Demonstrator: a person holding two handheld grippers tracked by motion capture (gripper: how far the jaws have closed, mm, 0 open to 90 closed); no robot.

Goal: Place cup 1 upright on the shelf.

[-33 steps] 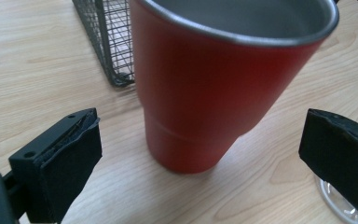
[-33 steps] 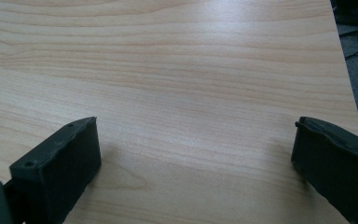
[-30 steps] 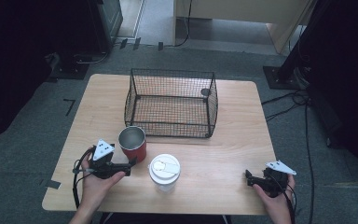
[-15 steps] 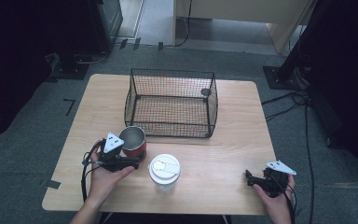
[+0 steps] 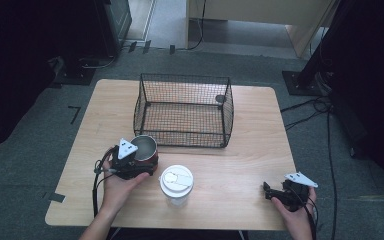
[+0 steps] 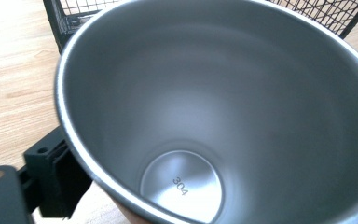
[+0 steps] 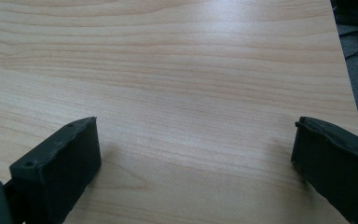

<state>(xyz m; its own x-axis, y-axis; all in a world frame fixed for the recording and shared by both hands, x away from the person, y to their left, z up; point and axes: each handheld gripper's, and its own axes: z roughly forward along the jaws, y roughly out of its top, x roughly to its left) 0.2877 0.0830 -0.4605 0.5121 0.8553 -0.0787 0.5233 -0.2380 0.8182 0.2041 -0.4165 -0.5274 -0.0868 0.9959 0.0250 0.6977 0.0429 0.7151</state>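
Left claw [image 5: 139,167] at the steel cup [image 5: 144,148], one jaw outside its wall, grip unclear. Wire basket [image 5: 184,111] just beyond. Lidded cup [image 5: 176,183] beside it could get knocked over. Right claw [image 5: 275,194] wide, empty on desk [image 5: 240,125].

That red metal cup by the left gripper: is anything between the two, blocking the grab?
Nothing visible does. The left gripper is already at the red cup, with one black jaw beside the cup's outer wall in the left gripper view. The white-lidded cup stands apart, to the side, and the wire basket lies beyond.
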